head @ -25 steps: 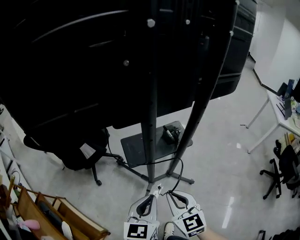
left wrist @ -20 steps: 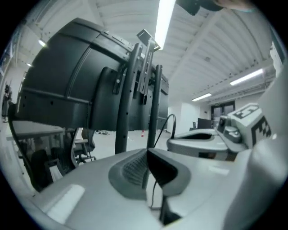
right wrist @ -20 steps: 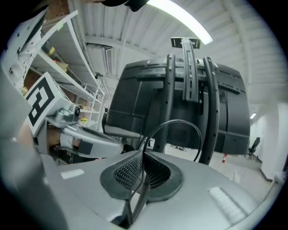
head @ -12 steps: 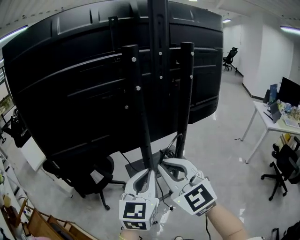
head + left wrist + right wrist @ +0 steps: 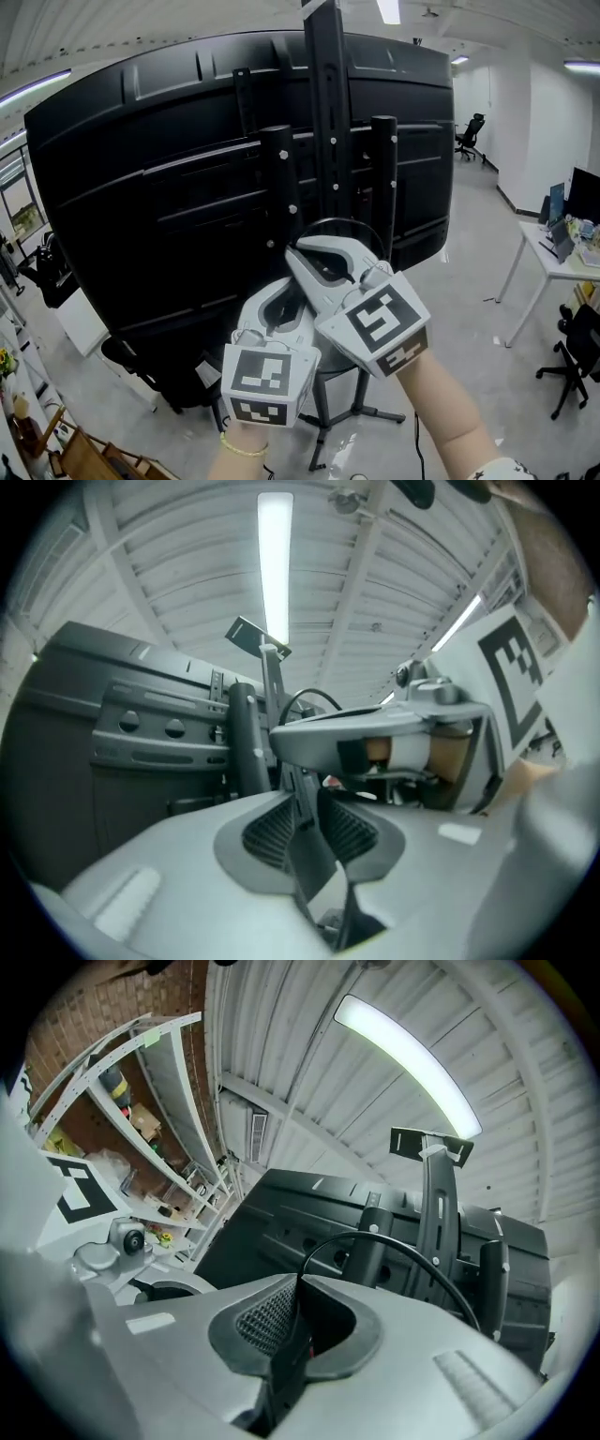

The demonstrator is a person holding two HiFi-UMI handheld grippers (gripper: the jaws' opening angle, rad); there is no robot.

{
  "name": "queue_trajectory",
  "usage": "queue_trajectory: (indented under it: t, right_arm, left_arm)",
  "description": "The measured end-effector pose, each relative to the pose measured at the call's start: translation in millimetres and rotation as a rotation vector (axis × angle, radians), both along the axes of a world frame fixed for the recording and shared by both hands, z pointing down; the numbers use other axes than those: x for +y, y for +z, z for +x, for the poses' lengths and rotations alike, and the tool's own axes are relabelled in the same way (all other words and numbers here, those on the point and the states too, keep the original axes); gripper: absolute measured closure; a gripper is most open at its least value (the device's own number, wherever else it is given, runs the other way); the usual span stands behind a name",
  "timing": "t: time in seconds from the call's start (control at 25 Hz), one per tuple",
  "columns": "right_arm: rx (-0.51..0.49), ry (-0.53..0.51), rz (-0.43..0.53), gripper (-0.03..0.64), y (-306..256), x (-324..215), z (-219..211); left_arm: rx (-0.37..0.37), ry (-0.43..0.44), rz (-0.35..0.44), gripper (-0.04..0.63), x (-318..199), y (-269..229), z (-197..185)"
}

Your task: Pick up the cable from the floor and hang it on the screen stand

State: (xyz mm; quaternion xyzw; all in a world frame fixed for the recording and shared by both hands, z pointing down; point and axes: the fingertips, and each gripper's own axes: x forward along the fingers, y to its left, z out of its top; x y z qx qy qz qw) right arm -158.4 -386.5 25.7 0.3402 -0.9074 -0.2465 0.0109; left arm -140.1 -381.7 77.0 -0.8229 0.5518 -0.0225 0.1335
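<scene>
The black cable (image 5: 339, 223) arcs up in a loop out of my right gripper (image 5: 292, 251), which is shut on it in front of the screen stand (image 5: 326, 112). In the right gripper view the cable (image 5: 403, 1246) leaves the closed jaws of the right gripper (image 5: 298, 1283) and curves right across the stand's poles (image 5: 439, 1222). My left gripper (image 5: 292, 292) sits just below and left of the right one, its tips touching it. The left gripper (image 5: 298, 785) is shut; I see nothing clearly between its pads. The big black screen (image 5: 141, 216) fills the back.
The stand's feet (image 5: 356, 412) and a black chair (image 5: 131, 366) lie low under the screen. A white desk (image 5: 562, 267) and an office chair (image 5: 577, 366) stand at the right. Wooden shelving (image 5: 56, 441) is at the lower left. Cable hangs beside the right forearm (image 5: 417, 450).
Both grippers have risen from near the floor to the height of the stand's poles, carrying the cable up. The head view has tilted upward with them.
</scene>
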Motion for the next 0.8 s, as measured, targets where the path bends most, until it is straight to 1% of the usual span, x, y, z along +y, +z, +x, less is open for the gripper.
queue_trajectory:
  t: [0.08, 0.12, 0.2, 0.24, 0.32, 0.4, 0.44, 0.48, 0.56, 0.68, 0.8]
  right_arm:
    - [0.002, -0.015, 0.006, 0.604, -17, -11, -6]
    - [0.008, -0.02, 0.009, 0.604, -25, -16, -8]
    - [0.025, -0.029, 0.021, 0.604, -43, -25, -12]
    - [0.033, -0.037, 0.032, 0.604, -52, -28, -14]
    - [0.043, -0.063, 0.049, 0.603, -71, -34, -17]
    - [0.049, -0.086, 0.058, 0.603, -88, -40, -21]
    - [0.052, -0.094, 0.062, 0.604, -95, -42, -23]
    - [0.057, -0.102, 0.066, 0.603, -101, -44, -26]
    - [0.068, -0.117, 0.069, 0.603, -109, -48, -32]
    - [0.073, -0.142, 0.065, 0.603, -117, -51, -41]
    - [0.063, -0.142, 0.078, 0.603, -124, -54, -44]
  left_arm:
    - [-0.006, -0.063, 0.031, 0.52, -16, -20, -11]
    - [0.002, -0.091, 0.047, 0.533, -23, -30, -18]
    - [0.038, -0.131, 0.09, 0.538, -31, -54, -33]
    - [0.053, -0.137, 0.106, 0.538, -35, -64, -40]
    - [0.058, -0.112, 0.107, 0.537, -43, -79, -46]
    - [0.054, -0.06, 0.081, 0.498, -53, -90, -45]
    - [0.062, -0.044, 0.076, 0.494, -57, -96, -45]
    - [0.071, -0.043, 0.081, 0.494, -61, -102, -46]
    - [0.078, -0.066, 0.104, 0.5, -69, -115, -51]
    - [0.08, -0.096, 0.137, 0.557, -75, -134, -56]
    - [0.061, -0.103, 0.145, 0.566, -79, -145, -57]
